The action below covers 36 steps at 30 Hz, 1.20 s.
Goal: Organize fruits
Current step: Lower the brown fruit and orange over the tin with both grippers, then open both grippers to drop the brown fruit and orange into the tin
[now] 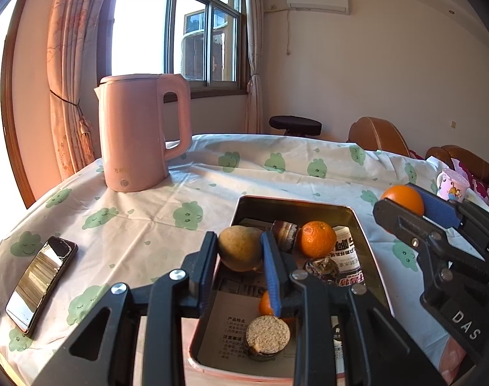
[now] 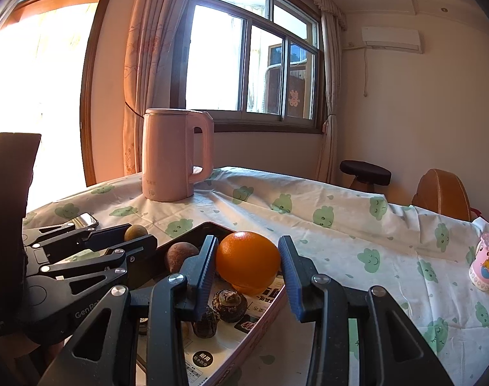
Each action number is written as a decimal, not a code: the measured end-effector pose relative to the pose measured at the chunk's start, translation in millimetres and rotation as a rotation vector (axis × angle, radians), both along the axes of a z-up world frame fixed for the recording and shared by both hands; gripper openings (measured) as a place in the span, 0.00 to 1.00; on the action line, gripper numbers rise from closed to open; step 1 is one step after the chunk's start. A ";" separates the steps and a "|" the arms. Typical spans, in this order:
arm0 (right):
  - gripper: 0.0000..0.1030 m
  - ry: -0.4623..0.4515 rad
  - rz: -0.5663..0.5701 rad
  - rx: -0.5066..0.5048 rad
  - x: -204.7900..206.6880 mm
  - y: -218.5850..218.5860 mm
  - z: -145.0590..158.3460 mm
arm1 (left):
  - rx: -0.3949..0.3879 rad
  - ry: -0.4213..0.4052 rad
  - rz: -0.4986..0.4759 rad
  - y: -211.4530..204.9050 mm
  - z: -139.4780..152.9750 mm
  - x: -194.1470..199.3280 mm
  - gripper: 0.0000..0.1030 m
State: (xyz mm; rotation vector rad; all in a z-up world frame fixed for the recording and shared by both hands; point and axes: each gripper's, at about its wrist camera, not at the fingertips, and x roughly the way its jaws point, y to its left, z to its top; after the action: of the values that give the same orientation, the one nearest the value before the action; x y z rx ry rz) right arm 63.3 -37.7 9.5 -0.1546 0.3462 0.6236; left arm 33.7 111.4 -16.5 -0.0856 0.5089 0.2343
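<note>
The left tool point(image 1: 239, 251) is closed on a yellow-green pear point(image 1: 239, 248), one pad on each flank, above the near-left part of a metal tray point(image 1: 365, 234) that lies on the desk point(image 1: 141, 222). The pear's long axis runs roughly from 11 toward 5 o'clock in the left wrist view; which end carries the stem cannot be told. The right tool point(image 2: 248, 262) is part closed around a large orange point(image 2: 247, 259), with its left pad against the fruit and its right pad at the fruit's edge. The orange is nearly round, a little broader than tall, so it has no clear heading. In the left wrist view this orange point(image 1: 403, 197) sits at 2 o'clock from the tray, over the desk cloth beside the tray's right rim.

Inside the tray a smaller orange point(image 1: 318, 238) rests at 12 o'clock, with a dark brown fruit point(image 1: 323, 268) just below it at 5 o'clock. A round biscuit point(image 1: 267, 337) lies near the tray's front edge on printed paper.

Beyond the tray, a pink kettle point(image 1: 141, 135) stands upright at 10 o'clock with its handle turned to 3 o'clock. A phone point(image 1: 41, 281) lies flat at 8 o'clock, and a small pink cup point(image 1: 453, 186) stands at 3 o'clock.
</note>
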 end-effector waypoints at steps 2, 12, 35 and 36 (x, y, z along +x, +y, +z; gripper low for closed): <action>0.40 0.004 0.003 -0.002 -0.1 3.2 -1.4 | 0.001 0.003 0.002 1.1 -0.5 -0.3 0.29; 0.40 0.033 0.007 -0.027 3.1 14.1 -10.5 | 0.001 0.026 0.000 7.7 -3.6 0.6 0.29; 0.52 0.225 0.017 -0.135 27.3 31.1 -38.2 | 0.003 0.103 -0.028 5.5 -15.2 12.3 0.44; 0.54 0.230 0.016 -0.127 28.1 29.4 -37.9 | 0.001 0.101 -0.027 6.1 -15.0 12.0 0.48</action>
State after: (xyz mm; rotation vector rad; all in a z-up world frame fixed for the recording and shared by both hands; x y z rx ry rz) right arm 91.3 -8.3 -28.4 -0.2077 0.6075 0.6367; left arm 45.7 117.5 -31.6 -0.0663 0.6098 0.2135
